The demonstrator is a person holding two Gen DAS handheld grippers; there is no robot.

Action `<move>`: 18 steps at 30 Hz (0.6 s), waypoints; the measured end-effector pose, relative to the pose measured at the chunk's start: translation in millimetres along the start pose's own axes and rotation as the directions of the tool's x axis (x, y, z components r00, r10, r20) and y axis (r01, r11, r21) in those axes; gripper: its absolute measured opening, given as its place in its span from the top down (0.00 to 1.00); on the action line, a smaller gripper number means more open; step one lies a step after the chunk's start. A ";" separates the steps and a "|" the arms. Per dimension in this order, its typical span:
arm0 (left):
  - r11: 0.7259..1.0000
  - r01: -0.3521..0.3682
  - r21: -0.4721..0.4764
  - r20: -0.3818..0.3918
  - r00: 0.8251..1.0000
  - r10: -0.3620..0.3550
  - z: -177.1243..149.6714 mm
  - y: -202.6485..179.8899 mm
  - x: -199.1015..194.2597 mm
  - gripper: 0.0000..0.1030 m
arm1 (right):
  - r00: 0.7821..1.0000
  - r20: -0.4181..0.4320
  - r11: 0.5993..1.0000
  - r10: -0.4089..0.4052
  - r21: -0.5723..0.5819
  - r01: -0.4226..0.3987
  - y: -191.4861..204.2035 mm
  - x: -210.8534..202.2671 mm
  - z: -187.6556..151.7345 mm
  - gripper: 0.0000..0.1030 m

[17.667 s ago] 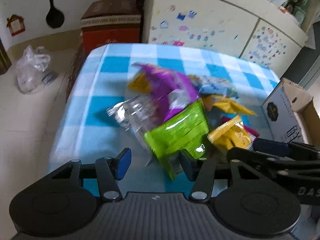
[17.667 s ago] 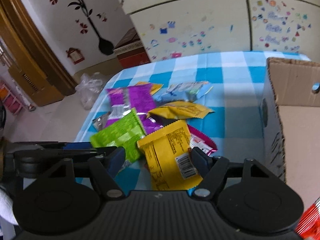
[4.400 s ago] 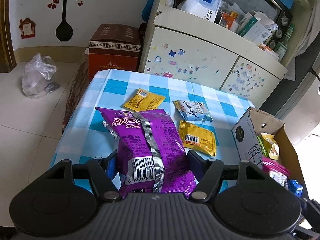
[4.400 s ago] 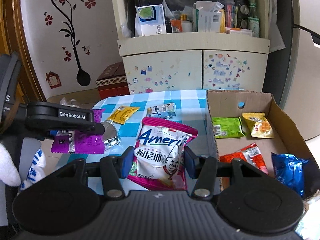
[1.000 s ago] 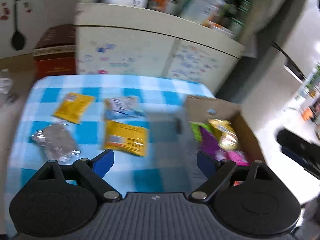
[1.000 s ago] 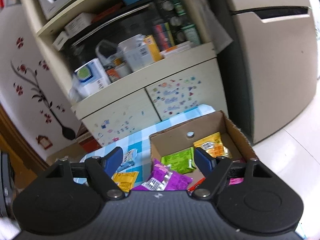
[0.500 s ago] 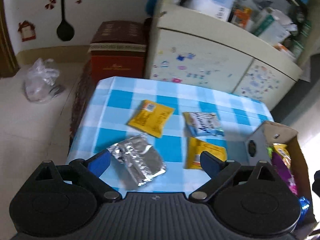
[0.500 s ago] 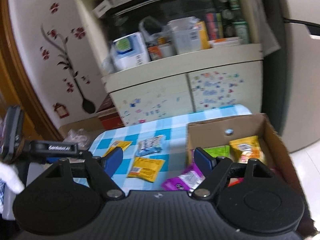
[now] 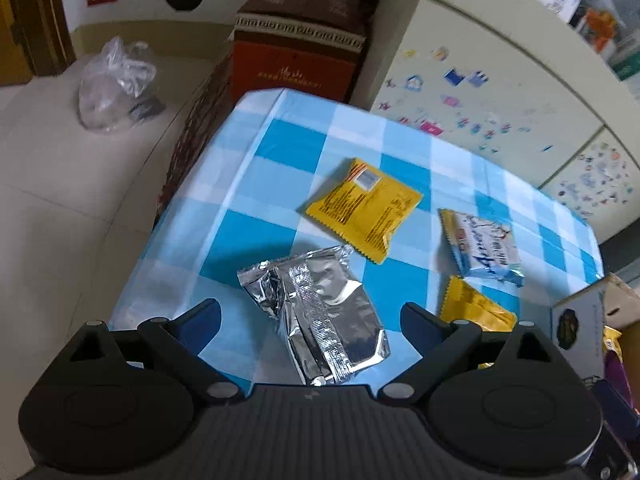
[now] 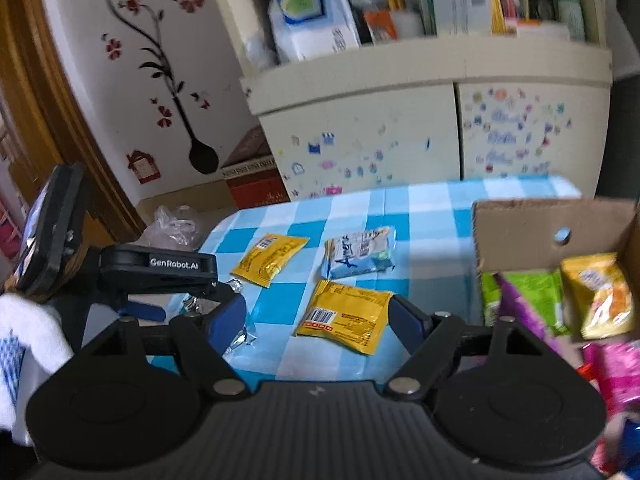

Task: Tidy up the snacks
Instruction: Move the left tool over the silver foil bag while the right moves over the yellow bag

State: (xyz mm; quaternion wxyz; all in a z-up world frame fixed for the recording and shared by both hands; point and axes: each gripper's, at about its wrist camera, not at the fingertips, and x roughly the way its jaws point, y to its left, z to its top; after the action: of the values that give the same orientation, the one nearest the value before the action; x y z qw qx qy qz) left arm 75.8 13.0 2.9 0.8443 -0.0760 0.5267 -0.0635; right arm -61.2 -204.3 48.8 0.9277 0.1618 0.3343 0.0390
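Observation:
My left gripper (image 9: 310, 318) hangs open over a crumpled silver foil packet (image 9: 320, 312) that lies on the blue-checked tablecloth (image 9: 280, 128), framed by its fingers but untouched. Farther off lie a yellow packet (image 9: 364, 208), a blue-white packet (image 9: 484, 244) and a second yellow packet (image 9: 472, 308). My right gripper (image 10: 318, 318) is open and empty above that second yellow packet (image 10: 344, 316). The cardboard box (image 10: 520, 232) at the right holds green, purple, yellow and pink packets. In the right wrist view the left tool's black housing (image 10: 160, 268) hides most of the silver packet (image 10: 244, 336).
A cream cabinet with stickers (image 10: 380, 136) stands behind the table. On the floor to the left are a red-brown carton (image 9: 296, 52) and a clear plastic bag (image 9: 116, 84). The table's left edge drops off near the silver packet. A white-gloved hand (image 10: 28, 332) holds the left tool.
Both views swung left from the box to the table and sank. The silver packet now sits between the left fingers, the yellow one between the right. Purple and pink packets, held seconds ago, lie in the box.

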 end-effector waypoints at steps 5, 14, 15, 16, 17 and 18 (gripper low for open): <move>0.999 -0.013 -0.049 -0.047 0.999 0.011 -0.4 5.8 17.8 0.04 | 1.000 -0.002 0.995 -0.011 0.097 0.012 -5.9 24.1 7.3 0.23; 1.000 -0.016 -0.024 -0.048 0.999 0.015 -1.5 5.0 22.1 0.02 | 0.999 -0.031 0.988 -0.020 0.151 0.024 -11.2 72.8 11.6 0.23; 1.000 -0.013 -0.024 -0.054 0.998 0.012 -1.7 5.5 22.6 0.02 | 0.999 -0.031 0.988 -0.021 0.150 0.025 -11.4 76.8 12.3 0.23; 1.000 -0.012 -0.018 -0.064 0.998 0.011 -2.7 6.2 22.2 0.02 | 0.999 -0.031 0.988 -0.021 0.153 0.026 -12.5 80.7 13.1 0.23; 1.000 -0.016 -0.011 -0.070 0.997 0.015 -3.7 6.5 21.8 0.02 | 0.999 -0.031 0.987 -0.020 0.157 0.025 -13.5 83.9 13.9 0.23; 1.000 -0.020 -0.004 -0.073 0.997 0.019 -4.3 6.4 21.8 0.02 | 0.999 -0.031 0.987 -0.021 0.160 0.026 -14.5 86.9 14.6 0.23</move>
State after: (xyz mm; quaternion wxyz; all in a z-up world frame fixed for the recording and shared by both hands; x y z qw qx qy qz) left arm 81.6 14.9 -19.3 0.8249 -0.0705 0.5580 -0.0567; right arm 14.7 -206.3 1.8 0.9071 0.2314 0.3515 0.0035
